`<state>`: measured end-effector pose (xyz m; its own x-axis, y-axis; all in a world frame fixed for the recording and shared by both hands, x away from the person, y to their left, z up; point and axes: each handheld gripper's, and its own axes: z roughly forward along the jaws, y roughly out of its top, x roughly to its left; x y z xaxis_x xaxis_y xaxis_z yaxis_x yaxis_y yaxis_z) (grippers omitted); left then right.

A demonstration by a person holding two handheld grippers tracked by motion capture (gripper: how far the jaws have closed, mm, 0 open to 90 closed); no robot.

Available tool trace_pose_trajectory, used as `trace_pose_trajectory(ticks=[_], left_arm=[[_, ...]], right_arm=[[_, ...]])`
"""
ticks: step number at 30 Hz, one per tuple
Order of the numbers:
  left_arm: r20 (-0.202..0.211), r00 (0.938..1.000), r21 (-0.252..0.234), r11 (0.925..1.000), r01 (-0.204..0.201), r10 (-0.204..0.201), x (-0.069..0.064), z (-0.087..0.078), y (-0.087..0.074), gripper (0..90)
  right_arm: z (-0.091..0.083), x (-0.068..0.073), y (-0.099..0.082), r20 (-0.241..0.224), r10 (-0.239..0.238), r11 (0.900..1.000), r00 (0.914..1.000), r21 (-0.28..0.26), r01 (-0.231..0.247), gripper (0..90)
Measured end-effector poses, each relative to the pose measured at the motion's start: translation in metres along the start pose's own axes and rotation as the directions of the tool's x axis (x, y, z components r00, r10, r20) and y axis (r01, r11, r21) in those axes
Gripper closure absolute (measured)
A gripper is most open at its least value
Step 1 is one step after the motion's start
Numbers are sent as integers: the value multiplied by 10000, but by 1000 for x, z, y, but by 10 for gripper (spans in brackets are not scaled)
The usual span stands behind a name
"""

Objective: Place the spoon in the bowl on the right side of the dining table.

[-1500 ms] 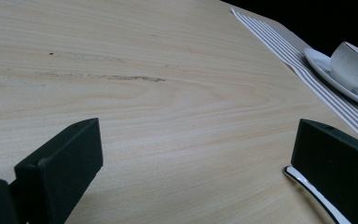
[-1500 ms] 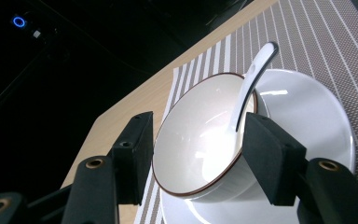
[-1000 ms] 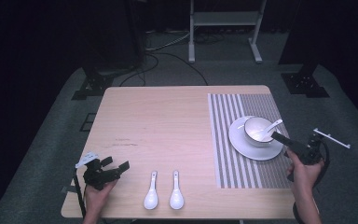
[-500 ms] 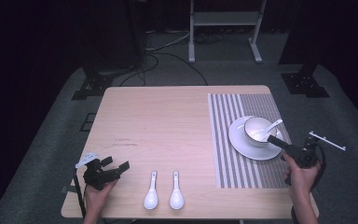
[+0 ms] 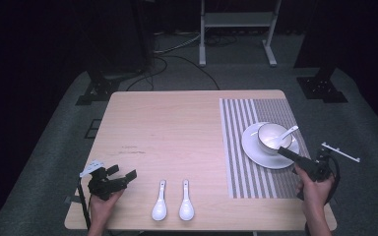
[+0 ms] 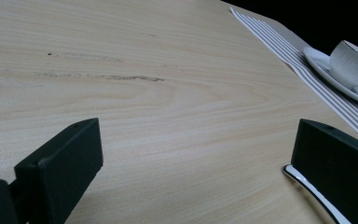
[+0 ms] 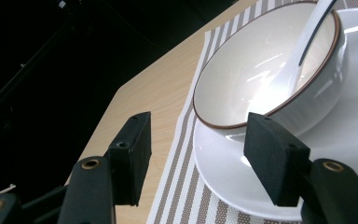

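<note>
A white bowl (image 5: 269,136) stands on a white plate (image 5: 254,150) on the striped placemat (image 5: 240,167) at the table's right, and a white spoon (image 5: 286,132) leans in the bowl. Two more white spoons (image 5: 159,201) (image 5: 186,201) lie side by side near the front edge. My right gripper (image 5: 282,152) is open, its jaws low over the plate's near rim and pointing at the bowl (image 7: 261,70), apart from it. My left gripper (image 5: 123,173) is open at the front left, just left of the spoons. A spoon's edge (image 6: 307,184) shows beside its right jaw.
The light wooden table (image 5: 177,123) is bare across its middle and back. Dark floor surrounds it, with a metal stand's legs (image 5: 236,49) and cables behind the far edge. The placemat reaches almost to the right edge.
My right gripper has edged a little to the left, closer to the plate and bowl. The left gripper and the spoons have stayed where they were.
</note>
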<state>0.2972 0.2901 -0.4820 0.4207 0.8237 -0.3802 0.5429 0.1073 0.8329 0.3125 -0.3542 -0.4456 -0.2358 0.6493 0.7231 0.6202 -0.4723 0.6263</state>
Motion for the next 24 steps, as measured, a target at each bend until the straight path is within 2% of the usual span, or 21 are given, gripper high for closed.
trace_pose_trajectory(ticks=[24], left_arm=[[4,10000,1,10000,-2,2,0,0,0,6]], right_arm=[[-2,-1,-33,-395,111,9994,9992,326,-98,404]])
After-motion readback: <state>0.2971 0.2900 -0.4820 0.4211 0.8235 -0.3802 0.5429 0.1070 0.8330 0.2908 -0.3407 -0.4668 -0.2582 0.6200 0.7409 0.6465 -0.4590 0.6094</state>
